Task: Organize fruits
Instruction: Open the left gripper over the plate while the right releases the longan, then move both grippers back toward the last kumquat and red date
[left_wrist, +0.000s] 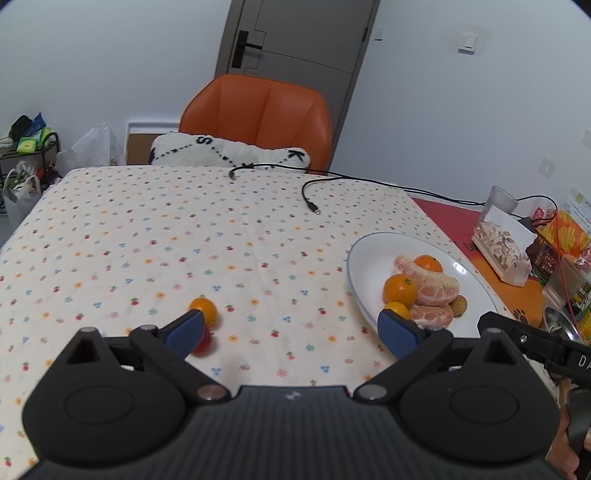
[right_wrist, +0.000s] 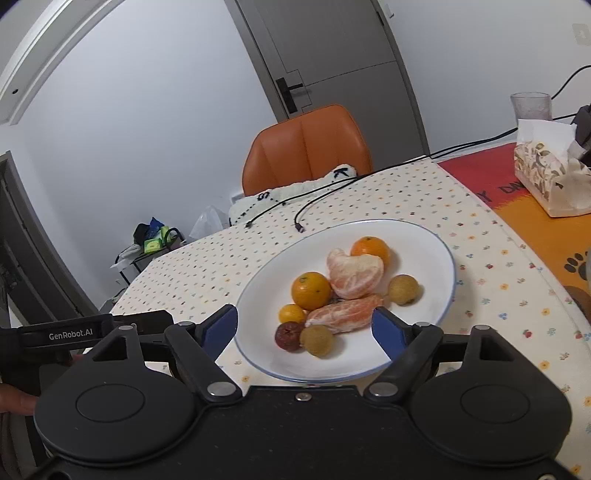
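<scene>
A table covered by a dotted tablecloth (left_wrist: 147, 236) fills both views, with an orange chair (left_wrist: 258, 114) seen at twelve o'clock beyond it. A white plate (right_wrist: 424, 240) is set on the cloth; on it are gathered peeled citrus segments (right_wrist: 354, 273), three small oranges (right_wrist: 311, 290), two tan round fruits (right_wrist: 403, 289) and one dark red fruit (right_wrist: 288, 335). The right gripper (right_wrist: 304, 328) is held wide apart over the plate's near rim, nothing between its fingers. The left gripper (left_wrist: 291, 330) is likewise spread, empty. At its nine o'clock a loose orange (left_wrist: 203, 309) lies on the cloth, beside what is possibly a red fruit (left_wrist: 203, 343), half hidden by the finger.
</scene>
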